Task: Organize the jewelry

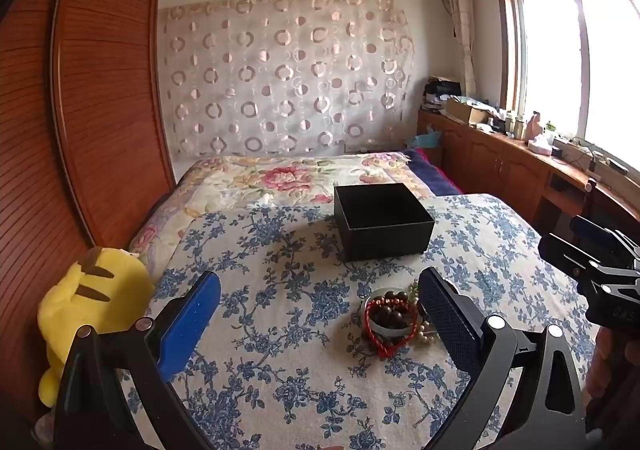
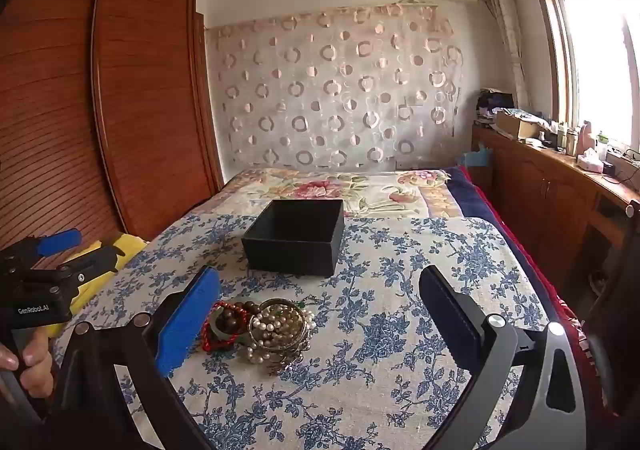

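Jewelry [image 2: 256, 326], a tangled heap of pearl strands, dark wooden beads and a red cord bracelet, lies on a blue-flowered cloth [image 2: 400, 290]; the heap has no clear long axis. Behind it stands an open black box [image 2: 294, 238], its inside dark. Left gripper [image 1: 320, 314] and right gripper [image 2: 320, 314] hover with fingers spread wide, holding nothing.

One label reads clearly — "GenRobot.AI", in white letters on the black body of the left gripper [image 2: 60, 250], at the left edge of the right wrist view. In the left wrist view the right gripper [image 1: 592, 246] bears faint raised characters on its black housing — too dim to read.
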Demonstrator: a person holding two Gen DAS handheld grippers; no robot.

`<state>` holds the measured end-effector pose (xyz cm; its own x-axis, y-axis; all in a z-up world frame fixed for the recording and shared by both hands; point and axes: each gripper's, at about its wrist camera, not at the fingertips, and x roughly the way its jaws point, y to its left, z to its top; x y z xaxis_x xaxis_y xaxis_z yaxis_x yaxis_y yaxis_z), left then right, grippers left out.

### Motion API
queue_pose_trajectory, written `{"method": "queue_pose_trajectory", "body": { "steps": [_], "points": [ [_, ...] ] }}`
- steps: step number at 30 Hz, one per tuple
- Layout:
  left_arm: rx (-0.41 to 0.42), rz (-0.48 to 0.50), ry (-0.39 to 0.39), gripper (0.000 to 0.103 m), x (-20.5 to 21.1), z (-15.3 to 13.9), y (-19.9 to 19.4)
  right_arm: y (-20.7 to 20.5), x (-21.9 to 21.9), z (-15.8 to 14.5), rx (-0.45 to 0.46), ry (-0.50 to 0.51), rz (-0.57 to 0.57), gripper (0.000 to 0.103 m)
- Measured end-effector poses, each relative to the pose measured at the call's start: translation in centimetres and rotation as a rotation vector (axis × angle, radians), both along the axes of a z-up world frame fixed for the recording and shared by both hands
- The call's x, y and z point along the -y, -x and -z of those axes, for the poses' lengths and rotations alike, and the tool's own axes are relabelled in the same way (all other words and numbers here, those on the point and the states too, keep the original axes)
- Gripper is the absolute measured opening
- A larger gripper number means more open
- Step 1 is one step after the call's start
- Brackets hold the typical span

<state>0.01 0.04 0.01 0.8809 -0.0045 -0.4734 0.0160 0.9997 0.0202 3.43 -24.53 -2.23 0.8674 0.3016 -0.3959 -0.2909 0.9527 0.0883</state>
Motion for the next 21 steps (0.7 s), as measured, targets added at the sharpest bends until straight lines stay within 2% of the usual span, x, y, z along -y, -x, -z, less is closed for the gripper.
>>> {"method": "queue_pose_trajectory", "body": {
  "steps": [21],
  "points": [
    [0.005, 0.001, -0.002, 0.096, 0.03, -0.02, 0.02, -0.02, 0.0, 0.06, 0.003, -0.005, -0.001, 0.101]
  ]
}}
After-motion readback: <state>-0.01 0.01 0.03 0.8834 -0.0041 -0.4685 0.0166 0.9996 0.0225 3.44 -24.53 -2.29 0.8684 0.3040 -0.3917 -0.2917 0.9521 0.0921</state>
